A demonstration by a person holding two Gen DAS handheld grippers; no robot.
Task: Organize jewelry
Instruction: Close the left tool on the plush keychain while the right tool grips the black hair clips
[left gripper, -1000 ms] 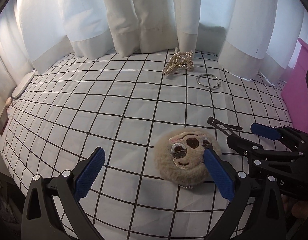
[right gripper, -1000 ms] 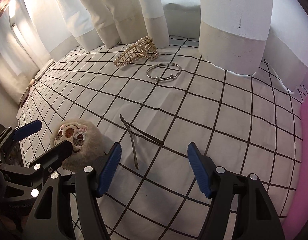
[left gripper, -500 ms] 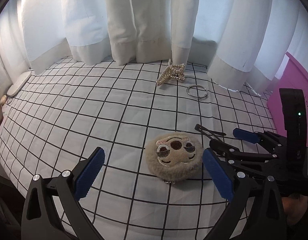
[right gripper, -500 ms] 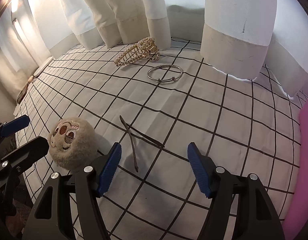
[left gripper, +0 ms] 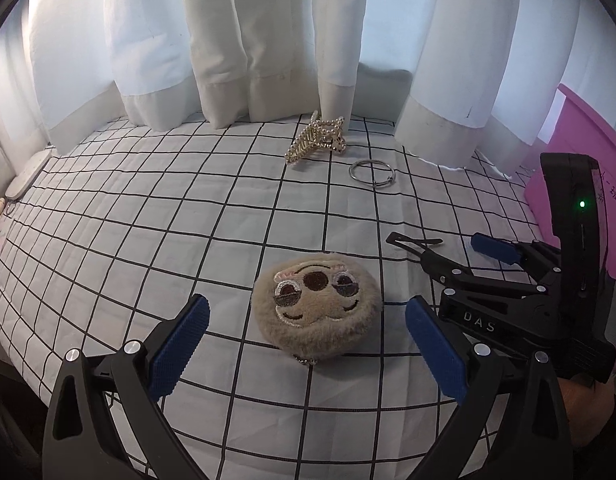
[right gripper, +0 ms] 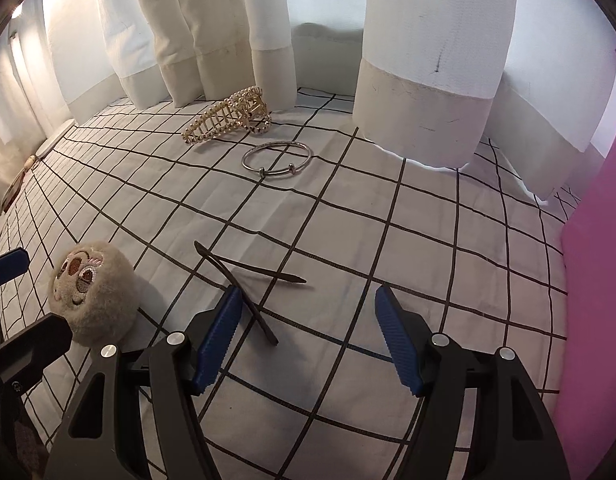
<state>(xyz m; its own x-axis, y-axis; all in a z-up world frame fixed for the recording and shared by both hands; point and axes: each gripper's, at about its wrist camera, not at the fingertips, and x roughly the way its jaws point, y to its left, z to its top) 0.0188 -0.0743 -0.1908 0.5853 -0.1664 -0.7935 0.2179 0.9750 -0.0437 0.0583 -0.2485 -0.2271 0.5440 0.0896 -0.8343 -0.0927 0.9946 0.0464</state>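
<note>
- white cloth with a black grid (left gripper: 156, 216) covers the surface
- fuzzy round plush face (left gripper: 316, 305) lies at centre
- black hair clip (right gripper: 244, 280) at its 2 o'clock
- silver bangle (left gripper: 371, 173) and gold pearl claw clip (left gripper: 315, 140) at 12 to 1 o'clock, near the curtains

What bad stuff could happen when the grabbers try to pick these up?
1. The thin black hair clip lies flat on the soft checked cloth, so the open right gripper might pinch fabric or slip off.
2. The left gripper straddles the plush face charm close beside the right gripper; they could bump.
</note>
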